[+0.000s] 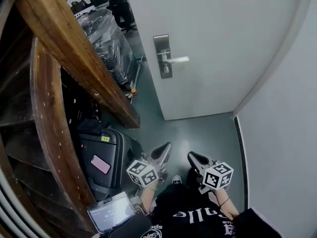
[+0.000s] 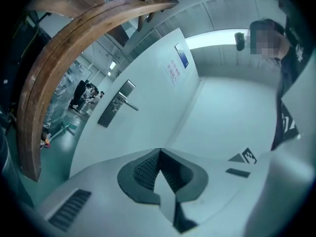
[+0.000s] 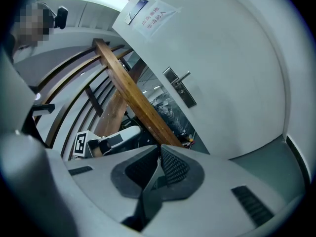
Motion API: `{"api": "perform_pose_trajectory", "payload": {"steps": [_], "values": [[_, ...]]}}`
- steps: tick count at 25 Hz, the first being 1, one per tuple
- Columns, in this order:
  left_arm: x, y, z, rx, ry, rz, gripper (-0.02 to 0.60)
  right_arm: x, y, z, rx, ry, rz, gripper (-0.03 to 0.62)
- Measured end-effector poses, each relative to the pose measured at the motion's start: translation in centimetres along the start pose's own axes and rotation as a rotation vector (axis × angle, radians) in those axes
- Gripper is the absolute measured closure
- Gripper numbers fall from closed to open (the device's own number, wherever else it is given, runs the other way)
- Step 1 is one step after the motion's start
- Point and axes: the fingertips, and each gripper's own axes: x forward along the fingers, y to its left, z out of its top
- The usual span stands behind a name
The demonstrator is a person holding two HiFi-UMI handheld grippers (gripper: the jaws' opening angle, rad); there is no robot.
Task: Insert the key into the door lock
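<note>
Door lock (image 1: 163, 56): a metal plate with a lever handle (image 1: 176, 59), sitting on the left edge of a pale closed door (image 1: 213, 38). In the head view it is lying well ahead of both tools, across grey-green floor (image 1: 198, 130).

Left tool (image 1: 165, 149): the person is holding it low, tip pointing toward the door. The left gripper view is showing its ribbed pads (image 2: 148, 168) meeting at the tip, with nothing between them. The lock plate is appearing beyond, up and left of the jaws.

Right tool (image 1: 191, 156): it is sitting just beside the left one, apart from it, aimed the same way. The right gripper view is showing its jaws closed at the tip as well, gripping nothing.

Marker cubes (image 1: 142, 173): one is riding on each tool.

Only the gripper views are showing the upper door, where a paper notice (image 3: 157, 16) and a small blue sign (image 2: 181, 56) are hanging above the lock. Only the right gripper view is catching the left tool from the side.

Only the head view is showing, at left under a slanting wooden beam (image 1: 74, 48): a black case (image 1: 106, 157) carrying a pink card (image 1: 100, 164), a lit screen (image 1: 111, 212) and a plastic-wrapped stack (image 1: 106, 38).

White wall (image 1: 282, 133): it is standing at right, meeting the door at the corner.
</note>
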Motion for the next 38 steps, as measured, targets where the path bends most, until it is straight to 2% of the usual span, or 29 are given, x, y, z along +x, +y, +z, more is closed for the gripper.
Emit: {"api": "perform_pose_trajectory", "payload": {"steps": [4,8,13,17,20,24,28,32,38], "values": [[-2.4,-2.7,-3.4,-0.043,0.037,-0.036,0.577,-2.7,1.3,-2.5,-0.003,0.022,-0.021,0.562],[-3.8,-5.0,-4.8,-0.039,0.042,-0.046,0.577,-4.5,1.6,-2.9,0.002,-0.009,-0.013,0.562],[-6.2,-7.6,-5.0,0.007,-0.004,0.01,0.577,-7.9,2.2,-3.3,-0.008,-0.033,0.028,0.562],[-8.9,-11.8,-7.4,-0.02,-0.054,0.091,0.577,-13.6,1.2,-5.0,-0.012,-0.025,0.038,0.562],[-9.2,-16.1,-9.8,-0.038,-0.046,0.137,0.577,-18.0,0.3,-6.5,-0.015,-0.012,0.047,0.562],[-8.2,-21.7,-12.8,-0.035,-0.071,0.141,0.577,-22.7,-0.2,-8.2,-0.006,0.009,0.075,0.562],[-7.8,-25.4,-15.7,-0.019,-0.078,0.123,0.577,-25.1,0.2,-9.7,0.0,0.025,0.114,0.562],[-7.9,-27.2,-16.1,0.052,-0.044,0.13,0.577,-26.0,1.2,-10.6,0.004,0.017,0.155,0.562],[-8.4,-28.0,-14.6,0.075,-0.05,0.138,0.577,-26.2,2.2,-10.6,0.0,-0.004,0.171,0.562]]}}
